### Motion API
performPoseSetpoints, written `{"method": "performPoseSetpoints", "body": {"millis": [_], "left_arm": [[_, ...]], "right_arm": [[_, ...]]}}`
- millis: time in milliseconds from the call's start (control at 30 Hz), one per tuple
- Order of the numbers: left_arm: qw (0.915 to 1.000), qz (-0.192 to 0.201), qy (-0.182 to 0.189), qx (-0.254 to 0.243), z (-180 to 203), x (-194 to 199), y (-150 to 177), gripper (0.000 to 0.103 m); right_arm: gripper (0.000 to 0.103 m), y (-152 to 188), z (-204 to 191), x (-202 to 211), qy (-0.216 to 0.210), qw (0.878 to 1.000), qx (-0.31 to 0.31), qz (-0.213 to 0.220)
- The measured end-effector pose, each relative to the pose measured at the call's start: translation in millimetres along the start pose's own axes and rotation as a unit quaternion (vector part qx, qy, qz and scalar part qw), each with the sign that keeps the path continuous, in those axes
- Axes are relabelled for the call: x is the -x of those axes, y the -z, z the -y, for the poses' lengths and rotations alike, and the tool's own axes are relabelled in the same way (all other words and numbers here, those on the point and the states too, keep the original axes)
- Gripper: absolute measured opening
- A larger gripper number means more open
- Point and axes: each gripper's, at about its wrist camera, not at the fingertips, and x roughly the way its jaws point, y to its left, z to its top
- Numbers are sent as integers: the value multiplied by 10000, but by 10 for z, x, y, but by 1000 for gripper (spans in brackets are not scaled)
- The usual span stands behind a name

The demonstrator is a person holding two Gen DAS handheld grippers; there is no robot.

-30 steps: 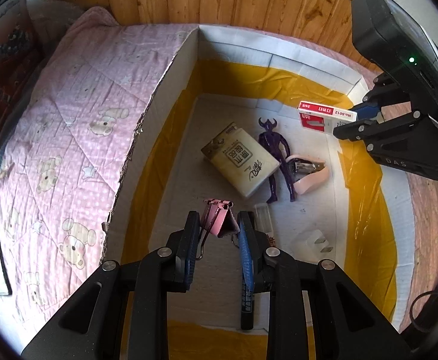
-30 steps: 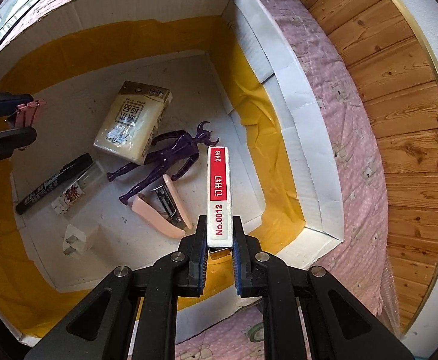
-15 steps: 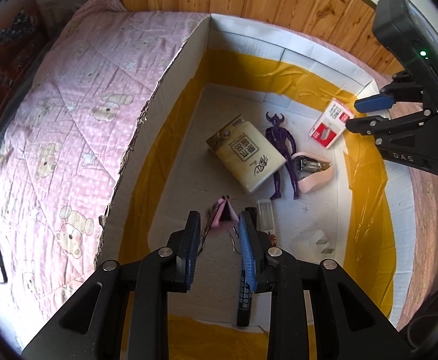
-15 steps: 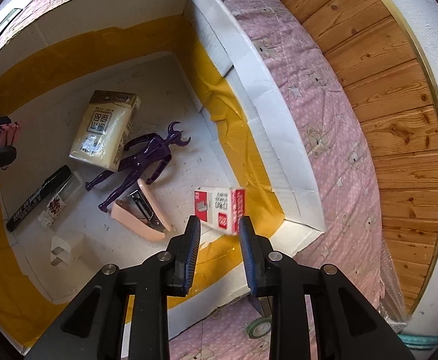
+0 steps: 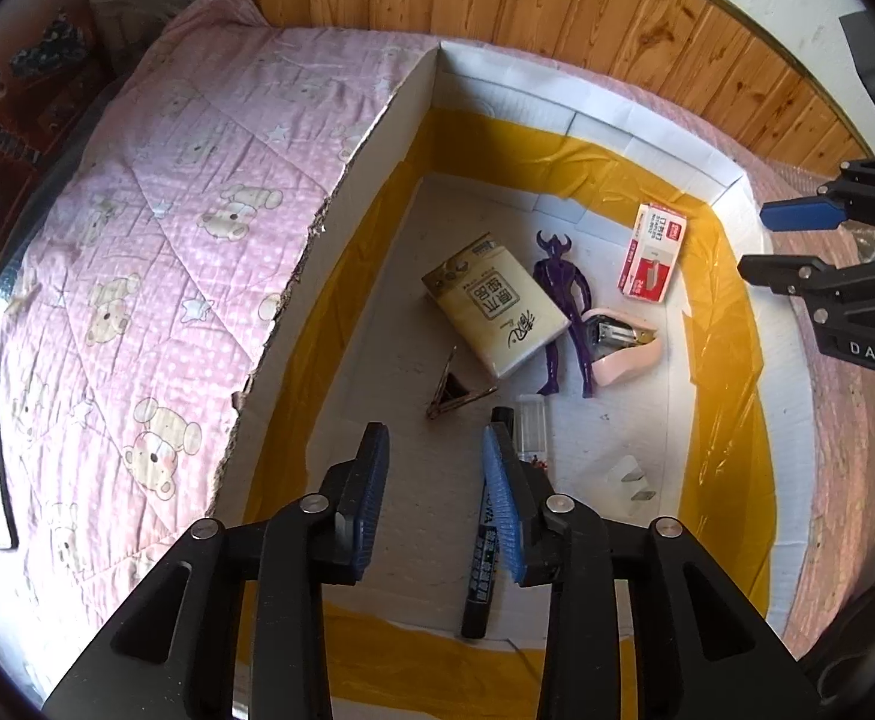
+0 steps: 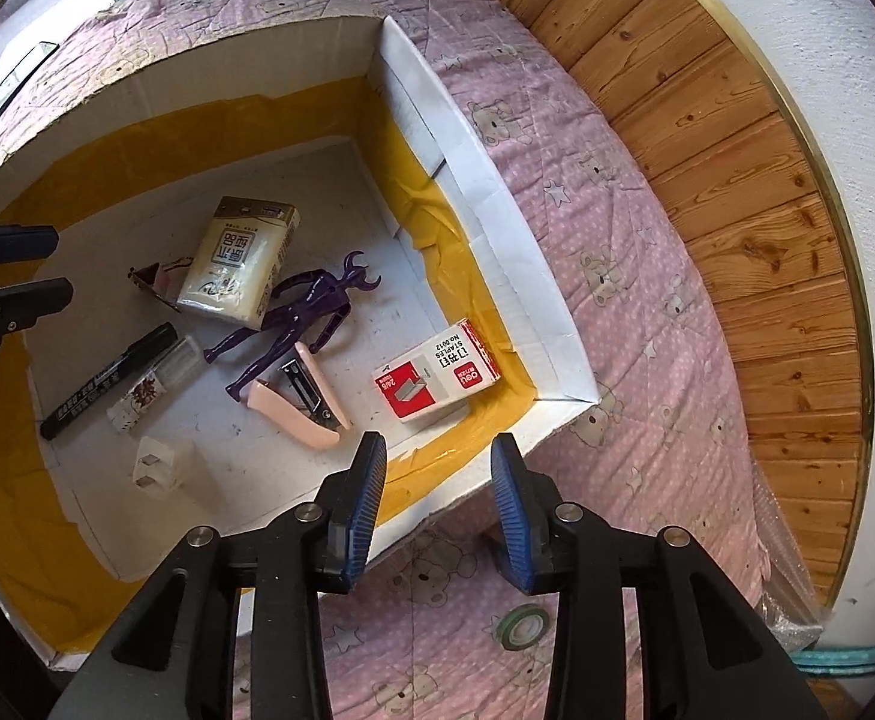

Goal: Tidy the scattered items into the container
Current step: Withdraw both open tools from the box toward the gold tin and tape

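Left wrist view: left gripper (image 5: 434, 498) jaws opening, empty; binder clip (image 5: 452, 391) lies on cardboard box (image 5: 347, 180) floor.
Right wrist view: right gripper (image 6: 437, 507) jaws opening, empty; staples box (image 6: 437, 373) inside. Tape roll (image 6: 521, 626) on the quilt (image 6: 617, 276), apparently left.

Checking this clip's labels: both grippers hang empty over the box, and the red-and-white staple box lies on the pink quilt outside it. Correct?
Not quite. The staple box lies inside the cardboard box, on its floor near the corner, not on the quilt; the right wrist view shows it. The left gripper and right gripper are indeed empty, jaws opening.
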Motion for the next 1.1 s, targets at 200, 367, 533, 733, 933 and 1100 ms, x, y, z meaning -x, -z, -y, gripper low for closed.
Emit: {"method": "performPoseSetpoints", "body": {"millis": [200,367,533,733,933,1100], "left_arm": [[9990,367,-245,-51,25,194,19,46],[9972,705,-222,-67,62,381,56,46],[9943,1046,-133,-175,160,547,125,47],[9879,1541,82,-175,248,786,253,47],[9758,2164,184,-247,367,1110,479,47],[9597,2732,530,-399,510,1367,667,47]], "right_arm": [[41,159,12,196,-139,9994,-269,153],[42,341,67,412,-437,9949,-699,578],[49,572,71,685,-773,9831,-1151,1198],[50,912,-23,1037,-1120,9600,-1520,2066],[51,1357,-128,1276,-1268,9301,-1837,2917],[57,1800,-180,1315,-1228,9032,-2081,3546]]}}
